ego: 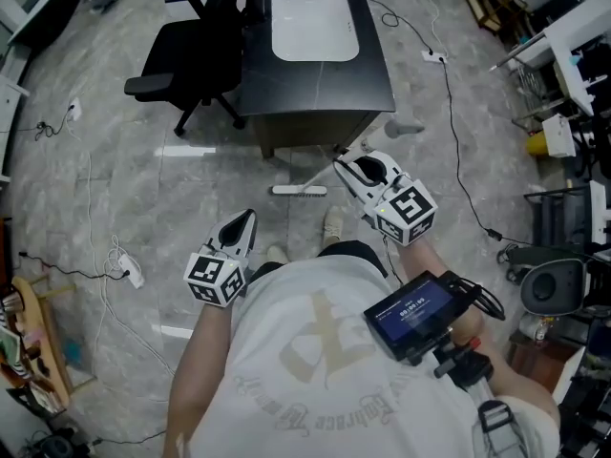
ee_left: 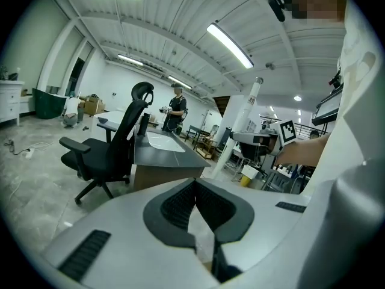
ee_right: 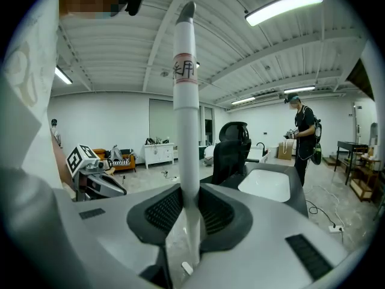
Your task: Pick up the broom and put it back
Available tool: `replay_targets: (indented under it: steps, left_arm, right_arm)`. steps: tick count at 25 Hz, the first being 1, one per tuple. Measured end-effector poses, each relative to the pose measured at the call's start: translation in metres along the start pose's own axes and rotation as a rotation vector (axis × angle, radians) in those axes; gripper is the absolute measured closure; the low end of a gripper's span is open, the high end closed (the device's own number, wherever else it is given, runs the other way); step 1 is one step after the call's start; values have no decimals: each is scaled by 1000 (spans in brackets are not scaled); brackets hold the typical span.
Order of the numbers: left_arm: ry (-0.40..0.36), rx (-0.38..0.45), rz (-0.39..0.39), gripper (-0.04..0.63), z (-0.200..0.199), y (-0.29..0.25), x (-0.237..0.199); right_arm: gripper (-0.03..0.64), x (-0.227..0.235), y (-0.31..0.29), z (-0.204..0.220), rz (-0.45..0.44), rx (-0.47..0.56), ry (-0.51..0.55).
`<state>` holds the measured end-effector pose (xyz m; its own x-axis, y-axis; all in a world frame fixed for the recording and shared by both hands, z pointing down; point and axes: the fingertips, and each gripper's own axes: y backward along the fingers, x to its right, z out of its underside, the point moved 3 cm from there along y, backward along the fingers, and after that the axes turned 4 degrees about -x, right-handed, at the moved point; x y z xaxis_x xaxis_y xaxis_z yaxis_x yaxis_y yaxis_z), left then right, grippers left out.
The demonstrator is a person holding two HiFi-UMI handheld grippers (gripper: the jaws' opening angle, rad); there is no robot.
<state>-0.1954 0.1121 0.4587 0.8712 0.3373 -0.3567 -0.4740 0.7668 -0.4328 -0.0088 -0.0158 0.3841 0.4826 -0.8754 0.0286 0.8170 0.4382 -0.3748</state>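
A person seen from above stands on a grey floor [ego: 115, 179], holding a tool in each hand. The right tool [ego: 346, 166] is closed on the white handle of a broom [ego: 299, 191]. The broom's pale brush head lies on the floor just ahead of the person's feet, near the foot of a dark surface [ego: 315, 89].

In the right gripper view the handle [ee_right: 186, 101] stands upright between the two pads, clamped by the right tool [ee_right: 191, 200]. It rises well above the pads and has a band with red writing near its top.

The left tool [ego: 248, 218] is lower and to the left, well apart from the broom. In the left gripper view its jaws meet at the tips with nothing between them [ee_left: 195, 182].

A black office chair [ego: 196, 51] stands left of the surface. A white basin [ego: 313, 25] sits in its top. A second person [ee_right: 304, 131] stands at its far end.
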Motion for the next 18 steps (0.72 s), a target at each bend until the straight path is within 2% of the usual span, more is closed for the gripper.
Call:
replay_targets:
  steps: [11, 18]
  left_arm:
    - [-28, -9, 37, 583, 1, 9, -1]
    - [-11, -11, 79, 583, 3, 8, -1]
  right_arm:
    - [522, -29, 15, -8, 18, 31, -4]
    - [522, -40, 24, -1, 50, 20, -23]
